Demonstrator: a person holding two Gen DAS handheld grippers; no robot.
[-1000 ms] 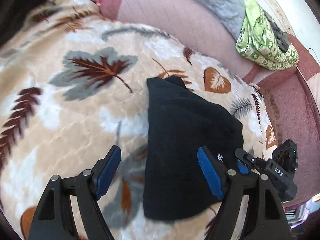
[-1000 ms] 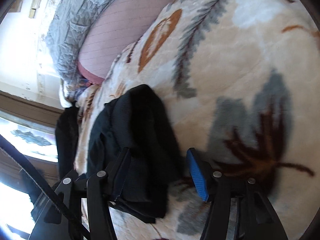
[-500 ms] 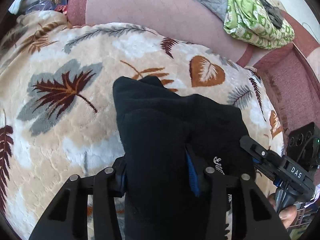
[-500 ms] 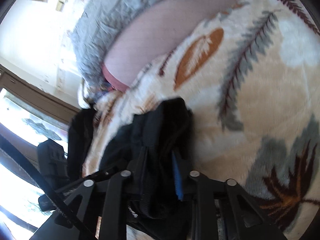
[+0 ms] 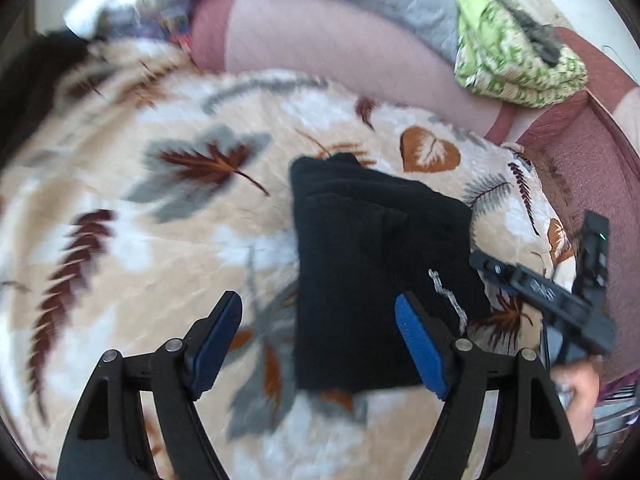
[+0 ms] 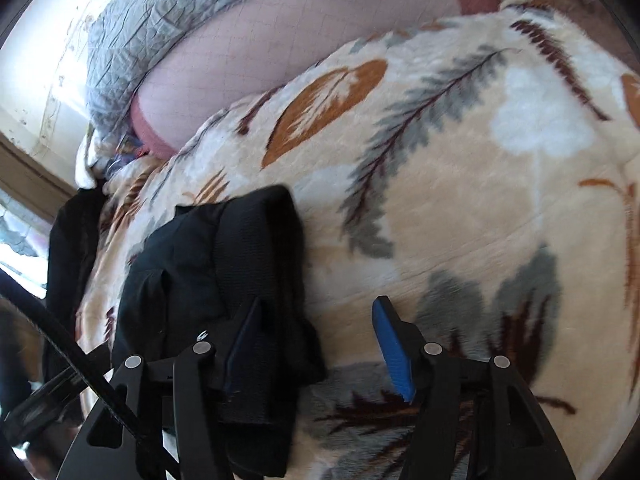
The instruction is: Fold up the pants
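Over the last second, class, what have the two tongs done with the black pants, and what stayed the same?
Both tongs closed on the folded black pants half a second ago and are now opening again, left tongs and right tongs drawn back with nothing clamped. The pants lie folded on the leaf-patterned blanket as before; the green cloth hasn't moved.
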